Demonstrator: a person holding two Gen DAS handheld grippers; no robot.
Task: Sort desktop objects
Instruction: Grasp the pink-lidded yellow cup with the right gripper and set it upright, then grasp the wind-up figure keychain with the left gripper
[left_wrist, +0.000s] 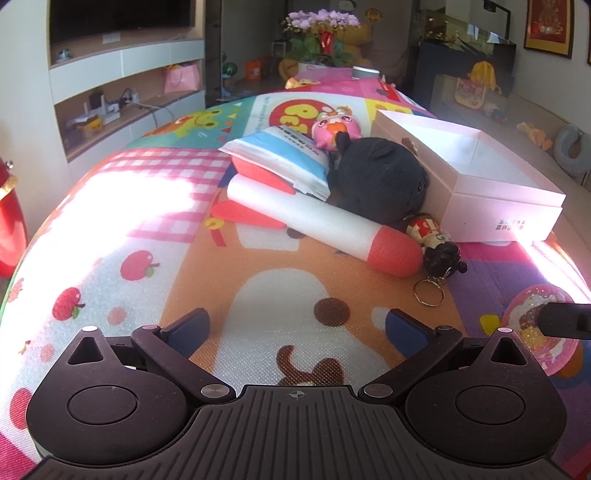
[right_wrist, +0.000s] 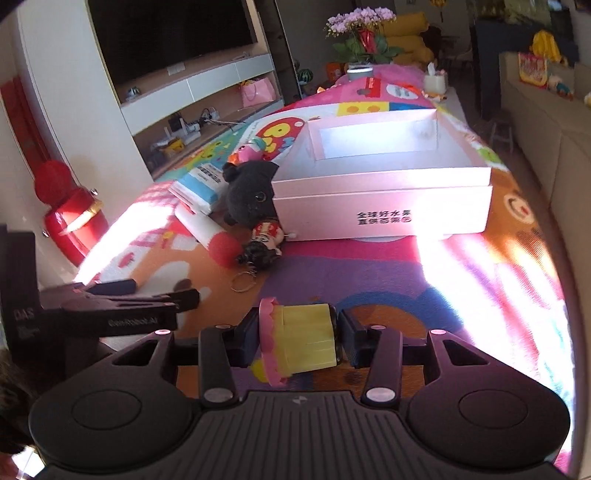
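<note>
The right claw (right_wrist: 299, 341) grips a cupcake toy (right_wrist: 295, 341) by its yellow base, both pads pressed against it, the toy tipped on its side with the pink frill to the left, above the cartoon-print mat (right_wrist: 369, 280) covering the bench. In the left wrist view the same toy shows as a pink glittery dome (left_wrist: 535, 317) at the right edge, with a black finger of the right claw across it. The left claw (left_wrist: 295, 328) stands wide open above the mat with nothing between its blue pads (left_wrist: 188, 328); in the right wrist view it juts in from the left.

Farther along the bench an open pink box (right_wrist: 384, 206), printed with black characters on its near wall, sits empty. Against its left corner leans a black plush (right_wrist: 247, 195). Just in front of the plush lies a doll keychain (right_wrist: 264, 240), its metal ring (right_wrist: 242, 286) flat on the mat. A white foam rocket (left_wrist: 321, 225) with a red nose lies beside the doll, its tail under a blue-and-white packet (left_wrist: 280, 155). A pink bird toy (left_wrist: 336, 129) rests behind the plush.
</note>
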